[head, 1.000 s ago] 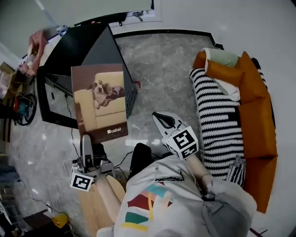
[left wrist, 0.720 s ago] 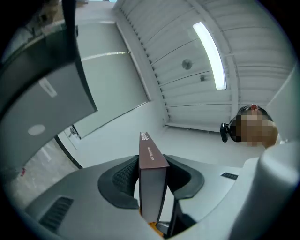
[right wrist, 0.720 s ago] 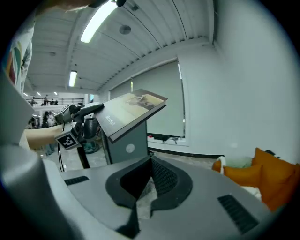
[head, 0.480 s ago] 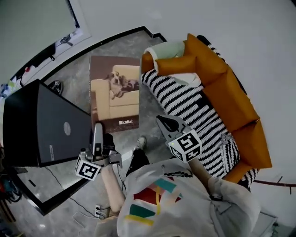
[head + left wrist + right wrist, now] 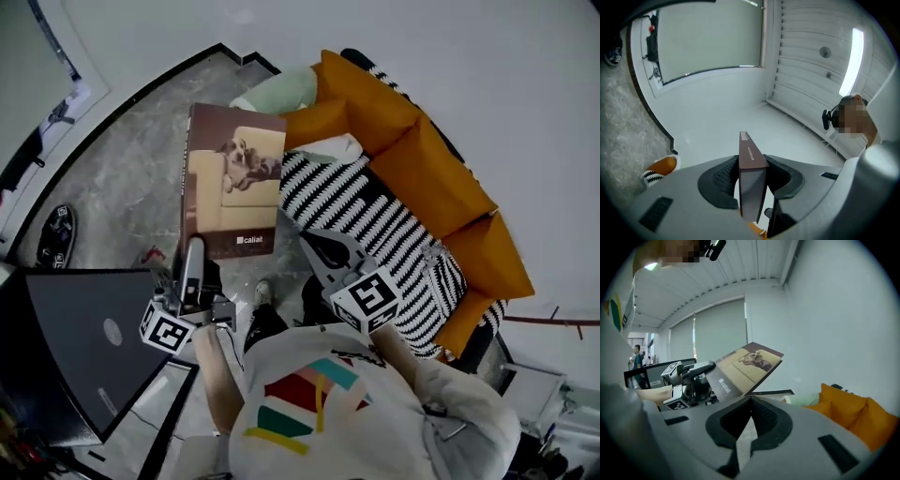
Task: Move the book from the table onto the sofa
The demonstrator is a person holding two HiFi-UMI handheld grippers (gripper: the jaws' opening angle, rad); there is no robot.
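Observation:
The book (image 5: 234, 192), brown-covered with a picture of dogs on a sofa, is held upright in the air by its lower edge. My left gripper (image 5: 192, 255) is shut on it; its spine (image 5: 749, 154) stands clamped between the pads of that gripper (image 5: 751, 180). The book's top overlaps the near end of the orange sofa (image 5: 441, 178), which has a black-and-white striped blanket (image 5: 375, 216). My right gripper (image 5: 323, 248) hovers in front of the blanket, shut and empty (image 5: 750, 400). The right gripper view shows the book (image 5: 740, 366) and the left gripper (image 5: 689, 373) to its left.
The black table (image 5: 75, 347) lies at the lower left, behind the left gripper. A pale green cushion (image 5: 281, 94) sits at the sofa's far end. Grey stone floor (image 5: 122, 187) runs between table and sofa. A white wall borders the sofa.
The book has been carried off the table and across the floor to the sofa's end, still in the left gripper. The right gripper moved along beside it, still shut.

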